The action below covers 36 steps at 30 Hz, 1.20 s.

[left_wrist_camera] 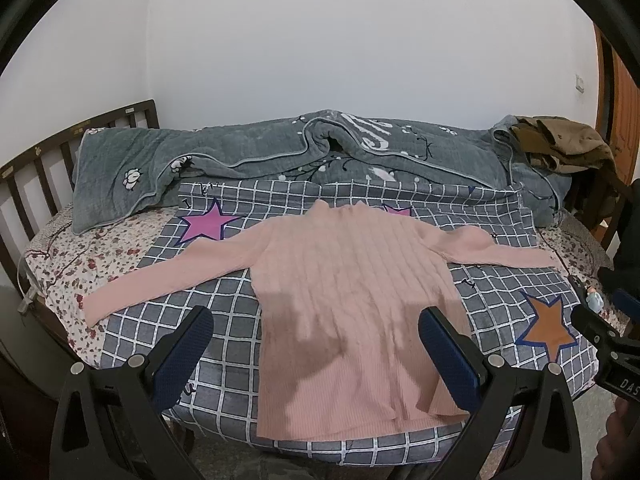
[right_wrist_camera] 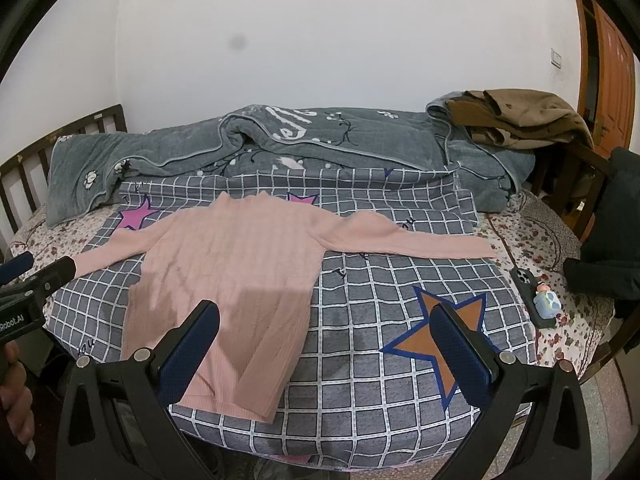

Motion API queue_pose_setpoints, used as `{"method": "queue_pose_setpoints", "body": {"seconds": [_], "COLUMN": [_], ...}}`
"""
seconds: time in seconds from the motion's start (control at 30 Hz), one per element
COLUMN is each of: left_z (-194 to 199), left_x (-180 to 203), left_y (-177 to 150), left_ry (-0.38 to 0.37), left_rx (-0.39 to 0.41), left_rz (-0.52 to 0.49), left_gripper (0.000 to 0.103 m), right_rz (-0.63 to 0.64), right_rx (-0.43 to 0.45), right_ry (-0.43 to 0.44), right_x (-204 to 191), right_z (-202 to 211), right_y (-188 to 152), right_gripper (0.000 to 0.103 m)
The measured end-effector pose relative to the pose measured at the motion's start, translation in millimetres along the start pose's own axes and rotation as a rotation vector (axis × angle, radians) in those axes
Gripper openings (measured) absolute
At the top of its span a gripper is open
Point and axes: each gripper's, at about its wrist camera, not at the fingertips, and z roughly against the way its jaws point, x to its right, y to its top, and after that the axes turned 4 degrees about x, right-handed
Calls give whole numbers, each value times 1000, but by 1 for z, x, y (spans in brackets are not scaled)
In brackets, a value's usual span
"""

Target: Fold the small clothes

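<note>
From the left wrist, the left gripper (left_wrist_camera: 316, 344) hangs over the near edge of the bed (left_wrist_camera: 60, 248), jaws wide apart and holding nothing, above the hem of a pink sweater (left_wrist_camera: 344, 280) spread flat on the checked cover (left_wrist_camera: 208, 312), sleeves out toward both sides. A grey quilt (left_wrist_camera: 240, 152) is bunched along the far edge. From the right wrist, the right gripper (right_wrist_camera: 326, 340) is likewise spread open and empty, the sweater (right_wrist_camera: 240, 272) lying left of it; a phone (right_wrist_camera: 532, 292) rests near the bed's right edge.
</note>
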Motion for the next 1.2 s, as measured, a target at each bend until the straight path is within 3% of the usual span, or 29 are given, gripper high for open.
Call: {"method": "queue_pose_setpoints", "body": {"seconds": [0.33,0.67,0.97,1.2], "left_z": [3,-9,-73,-140], "left_x": [-8,-38,-94,-173], "left_y": [3,2,-20,-63], "left_ry": [13,-12,42,111], "left_rx": [8,24,-23,-98], "left_rz": [-5,54,147,266], "left_gripper": [103,103,103,99], "right_rz": [-6,16,20,3], "right_rx": [1,5,1,14], "right_ry": [22,40,46,35], "right_x": [0,-13,-29,-31], "right_z": [3,-6,-46,-88], "right_y": [-2,-3,-4,-6], "right_gripper": [103,103,103,103]}}
